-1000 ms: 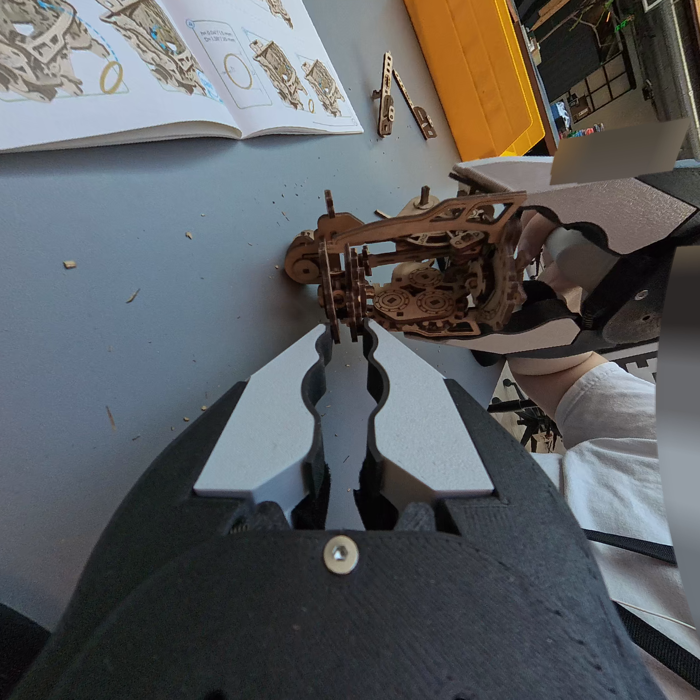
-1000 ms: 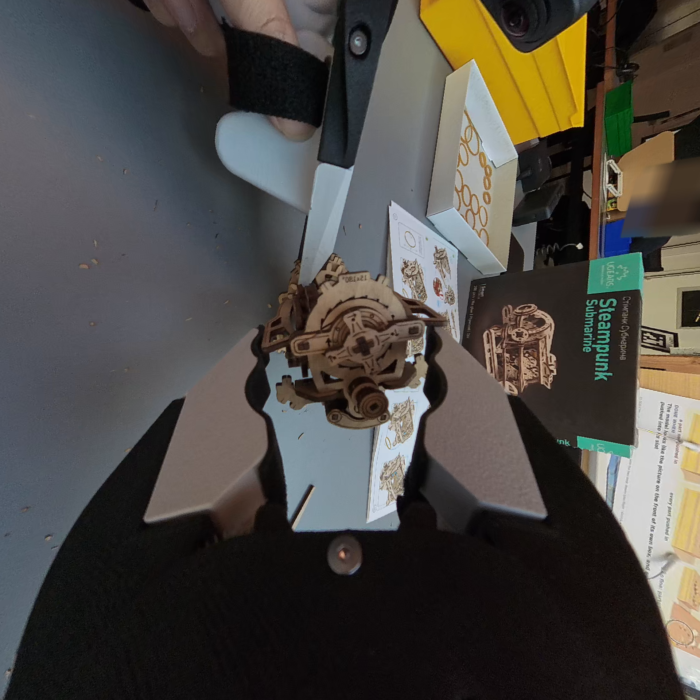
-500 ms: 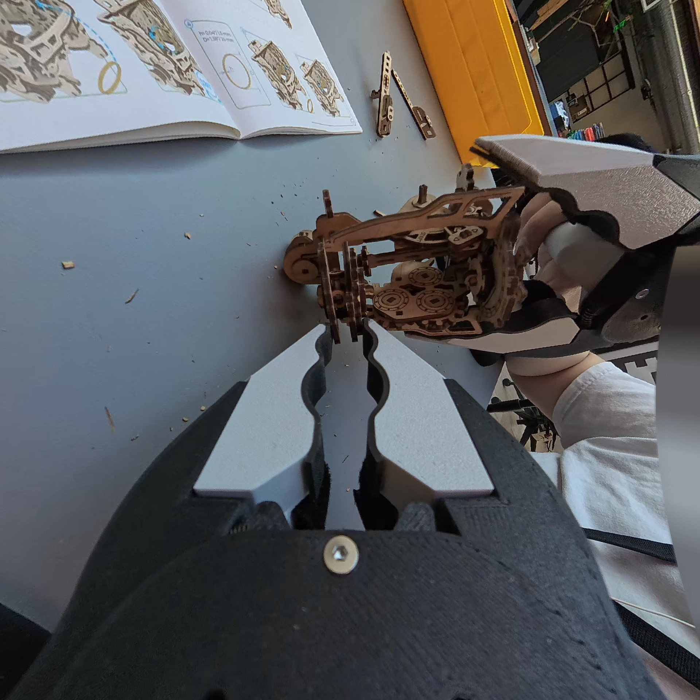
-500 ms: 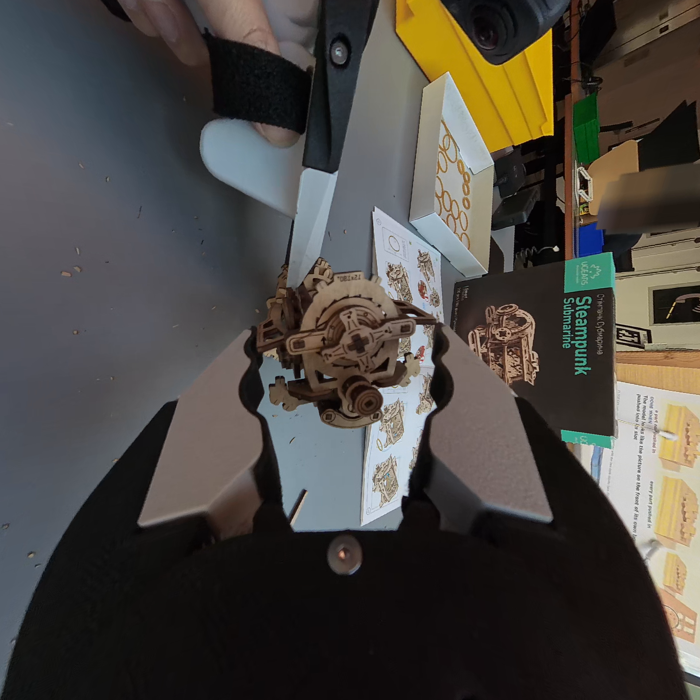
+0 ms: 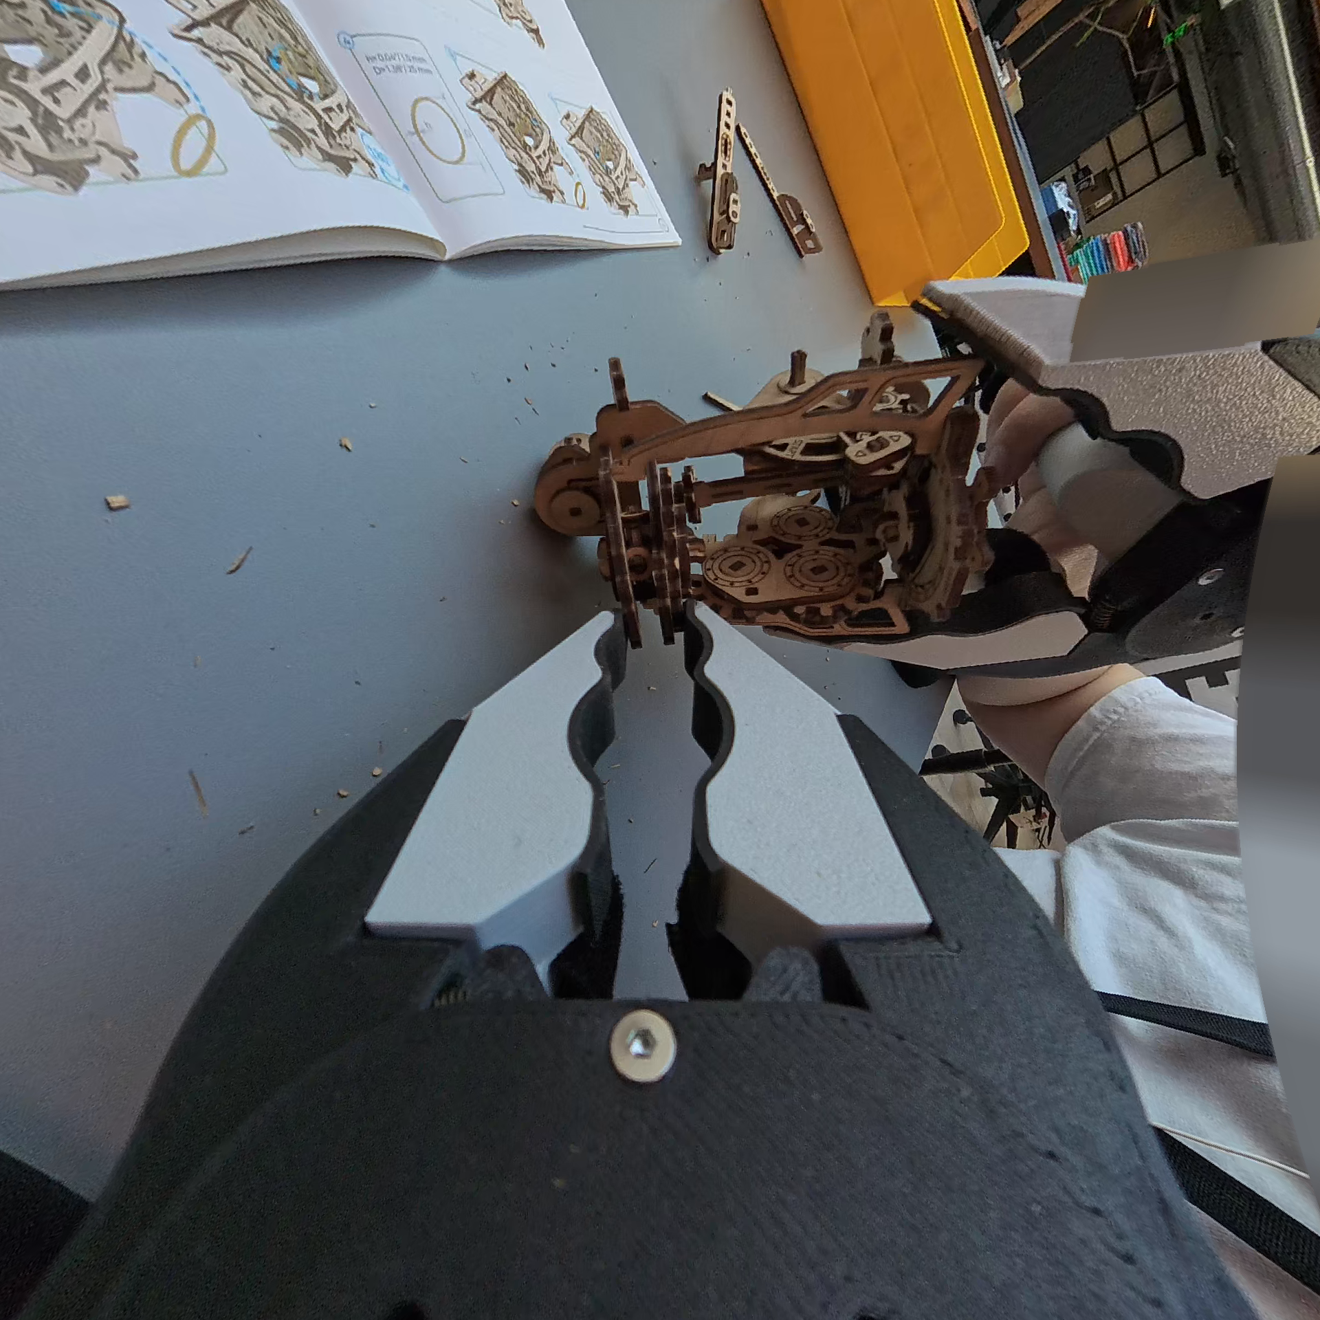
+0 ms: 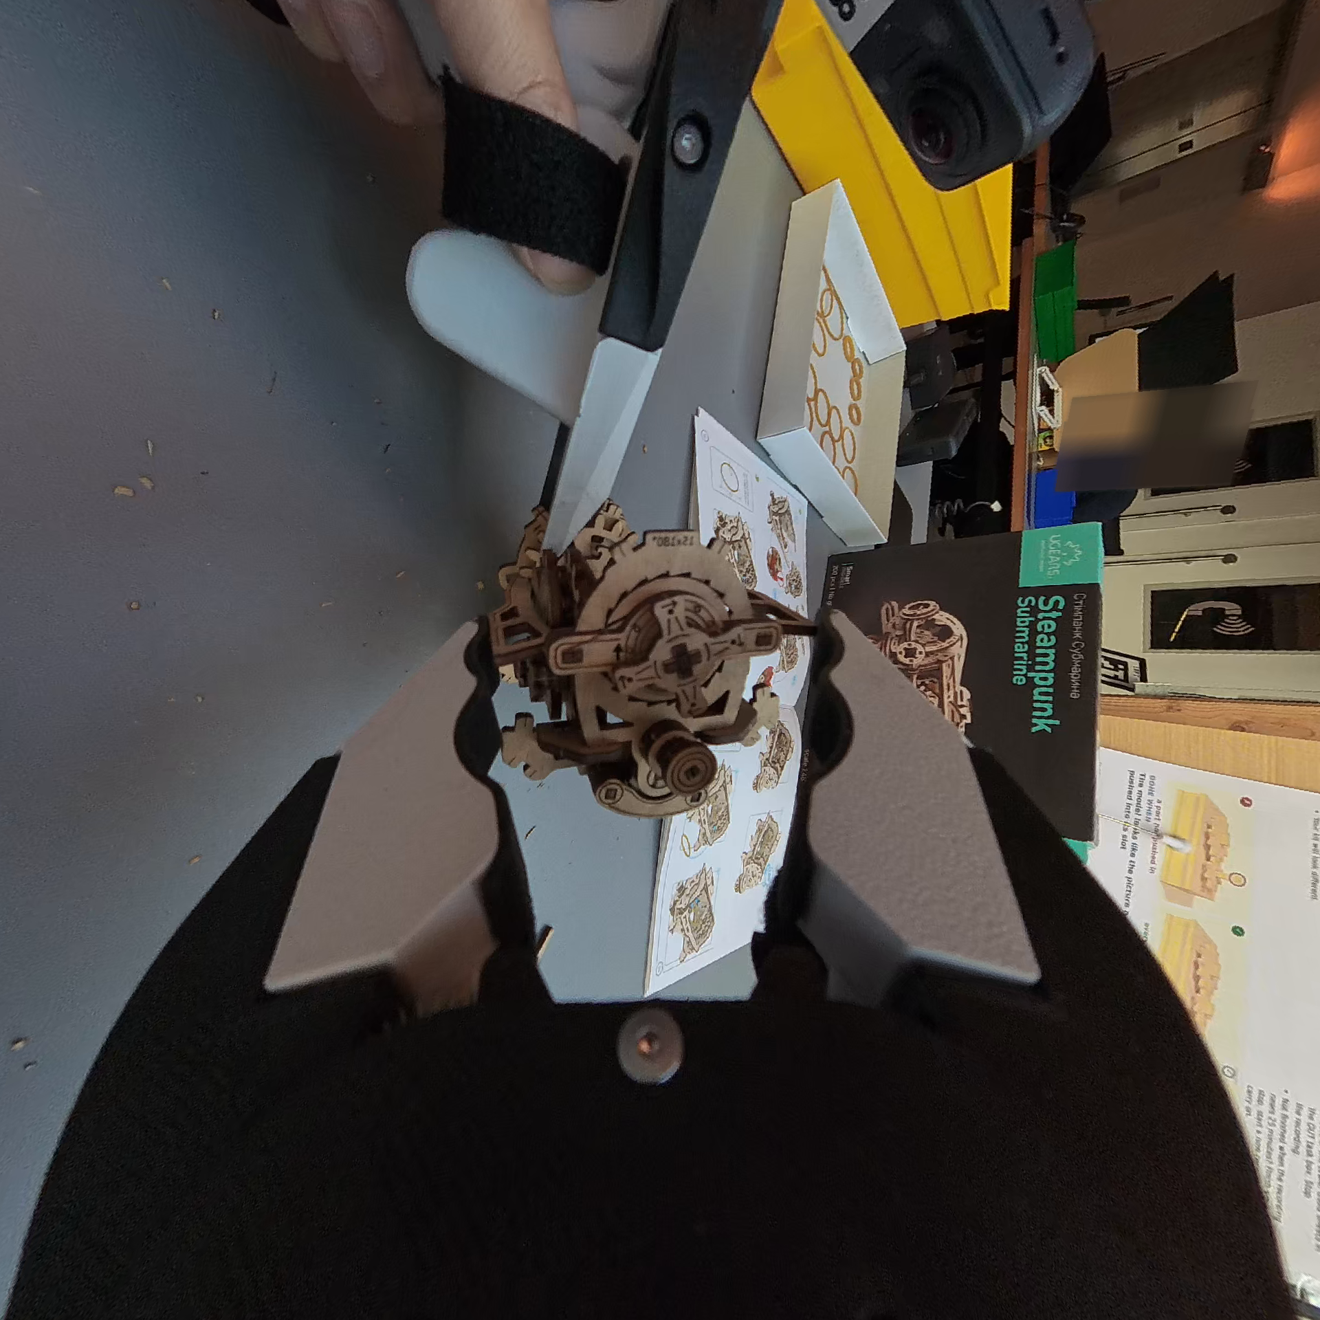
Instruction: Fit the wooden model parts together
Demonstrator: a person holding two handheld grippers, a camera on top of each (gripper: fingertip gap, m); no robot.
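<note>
One wooden model [image 5: 771,528] is held above the grey table [image 5: 250,571], its long axis running left to right. The right gripper [image 6: 646,643], half open, clamps the model's far-right end across its width. The left gripper [image 5: 653,628], nearly closed, pinches the gear discs [image 5: 653,550] at the model's left end from the near side. Two loose wooden strips [image 5: 750,186] lie far off beside one open instruction booklet [image 5: 286,143].
</note>
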